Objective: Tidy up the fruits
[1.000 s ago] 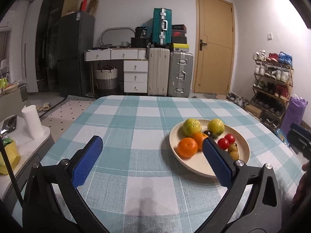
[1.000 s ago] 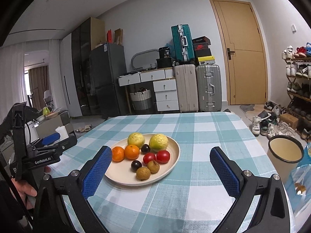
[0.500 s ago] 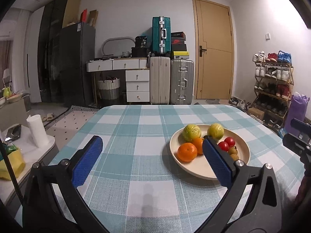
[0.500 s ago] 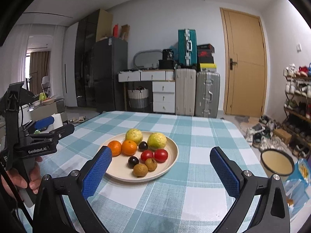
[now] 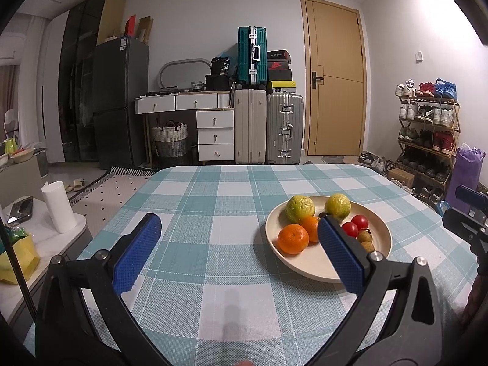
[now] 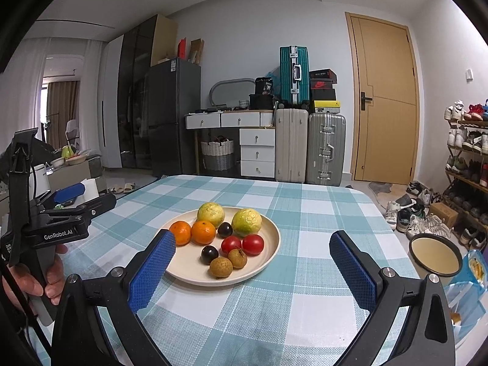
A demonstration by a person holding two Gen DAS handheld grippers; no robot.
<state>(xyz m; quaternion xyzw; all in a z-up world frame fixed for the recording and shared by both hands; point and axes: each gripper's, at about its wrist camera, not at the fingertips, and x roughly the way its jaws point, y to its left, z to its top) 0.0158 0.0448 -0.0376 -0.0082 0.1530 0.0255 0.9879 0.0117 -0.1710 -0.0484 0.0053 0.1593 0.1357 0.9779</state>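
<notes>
both grippers are hovering over the checked tablecloth (image 6: 305, 213), each one spread wide with nothing between its blue pads. left gripper (image 5: 238, 253) is sitting left of the plate (image 5: 381, 228), its right pad overlapping the plate's near side in that view. right gripper (image 6: 253, 262) is facing the plate (image 6: 274, 238) head-on, its left pad crossing the plate's near-left rim in that view and its right pad over bare cloth.

all fruit is lying on the cream plate, right of the table's centre. two green-yellow citrus (image 6: 211, 213) at the back, two oranges (image 6: 202, 231) side by side on the left, two red tomatoes (image 6: 252, 244) touching mid-plate, two dark plums (image 6: 209, 254), one between the citrus and one nearer, two brown longans (image 6: 221, 267) touching at the front.

a hand (image 6: 45, 277) is gripping the left tool's handle at the edge of the right view. round bin (image 6: 434, 254) is standing on the floor beside the table's right edge.
</notes>
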